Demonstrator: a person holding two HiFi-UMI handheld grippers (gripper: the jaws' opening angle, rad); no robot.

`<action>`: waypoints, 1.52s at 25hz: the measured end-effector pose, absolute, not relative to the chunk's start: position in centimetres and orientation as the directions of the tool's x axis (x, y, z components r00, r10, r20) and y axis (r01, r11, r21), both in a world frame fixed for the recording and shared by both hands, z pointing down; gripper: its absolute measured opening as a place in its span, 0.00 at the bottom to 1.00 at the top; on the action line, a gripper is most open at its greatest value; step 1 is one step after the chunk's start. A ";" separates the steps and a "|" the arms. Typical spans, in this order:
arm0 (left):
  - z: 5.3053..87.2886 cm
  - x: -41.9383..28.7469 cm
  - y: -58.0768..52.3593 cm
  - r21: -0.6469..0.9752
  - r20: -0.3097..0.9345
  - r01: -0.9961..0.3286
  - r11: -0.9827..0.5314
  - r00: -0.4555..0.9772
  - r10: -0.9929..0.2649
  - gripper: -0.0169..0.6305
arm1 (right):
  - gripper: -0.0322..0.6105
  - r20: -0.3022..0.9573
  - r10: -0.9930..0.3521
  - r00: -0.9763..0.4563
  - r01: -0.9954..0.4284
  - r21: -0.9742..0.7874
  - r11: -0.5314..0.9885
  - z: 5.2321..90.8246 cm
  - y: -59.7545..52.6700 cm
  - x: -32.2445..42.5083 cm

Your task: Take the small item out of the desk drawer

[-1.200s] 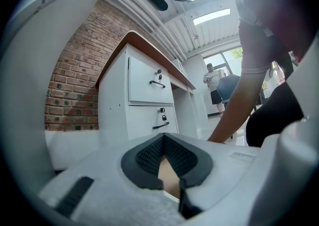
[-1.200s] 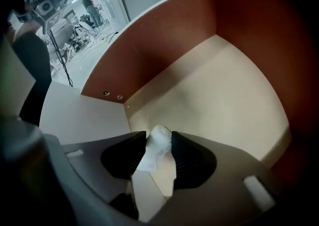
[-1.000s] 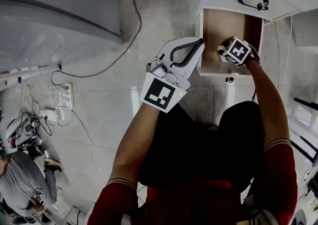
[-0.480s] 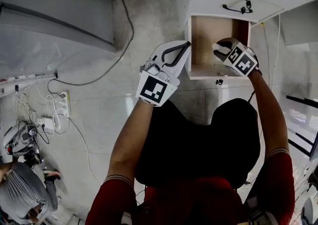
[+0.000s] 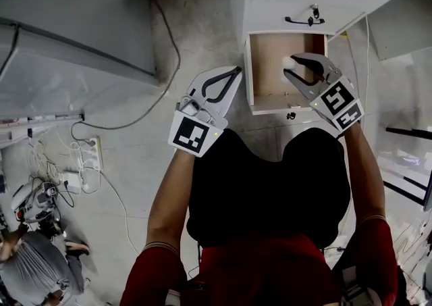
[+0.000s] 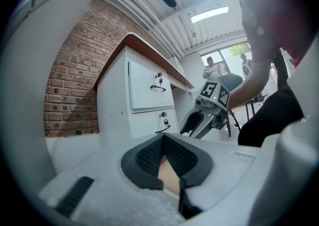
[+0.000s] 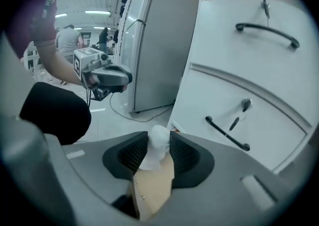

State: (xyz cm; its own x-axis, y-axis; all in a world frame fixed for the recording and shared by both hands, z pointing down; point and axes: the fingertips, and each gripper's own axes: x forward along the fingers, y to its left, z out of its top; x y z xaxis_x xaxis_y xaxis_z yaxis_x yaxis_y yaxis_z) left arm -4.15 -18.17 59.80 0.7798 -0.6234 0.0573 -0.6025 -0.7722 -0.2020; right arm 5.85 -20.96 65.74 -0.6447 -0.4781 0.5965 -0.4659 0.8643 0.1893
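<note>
The right hand-held gripper (image 5: 293,68) is clamped on the small white item (image 7: 158,142), above the open drawer (image 5: 268,76) at upper right. The left hand-held gripper (image 5: 236,72), jaws together and empty, hangs at mid-frame.

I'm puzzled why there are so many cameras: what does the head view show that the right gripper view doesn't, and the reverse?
Only the head view: the whole open drawer from above and a power strip on the floor. Only the right gripper view: its own pads pressing the white item from both sides, plus ceiling lights. Both: that item, the left gripper and the drawer handles.
</note>
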 end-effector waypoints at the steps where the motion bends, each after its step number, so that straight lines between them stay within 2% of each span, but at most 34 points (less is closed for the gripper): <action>1: 59.1 -4.4 -18.2 -0.193 0.042 -0.614 -0.765 0.774 -0.632 0.03 | 0.29 0.573 -0.491 -0.657 -0.476 0.191 0.859 64.6 -20.6 5.6; 6: 55.8 -4.3 -17.3 -0.156 0.002 -0.647 -0.746 0.755 -0.655 0.03 | 0.29 0.457 -0.547 -0.702 -0.516 0.203 0.832 59.2 -18.6 5.6; 12: 51.5 -2.5 -15.6 -0.105 -0.029 -0.638 -0.763 0.769 -0.639 0.03 | 0.29 0.213 -0.600 -0.771 -0.563 0.213 0.799 51.7 -16.4 7.3; 15: 49.6 -2.2 -14.9 -0.104 -0.041 -0.636 -0.765 0.771 -0.635 0.03 | 0.29 0.147 -0.623 -0.768 -0.594 0.202 0.779 49.4 -15.8 8.7; 24: 45.6 -1.9 -13.1 -0.089 -0.104 -0.609 -0.788 0.792 -0.601 0.03 | 0.29 0.065 -0.597 -0.800 -0.582 0.162 0.797 45.1 -12.9 8.6; 31: 48.0 -0.3 -13.3 -0.117 -0.011 -0.592 -0.797 0.803 -0.595 0.03 | 0.29 0.075 -0.580 -0.811 -0.568 0.129 0.813 46.8 -12.0 7.0; 38: 48.2 0.2 -12.9 -0.080 -0.018 -0.604 -0.793 0.796 -0.605 0.03 | 0.28 0.058 -0.572 -0.818 -0.566 0.099 0.819 47.2 -12.0 6.8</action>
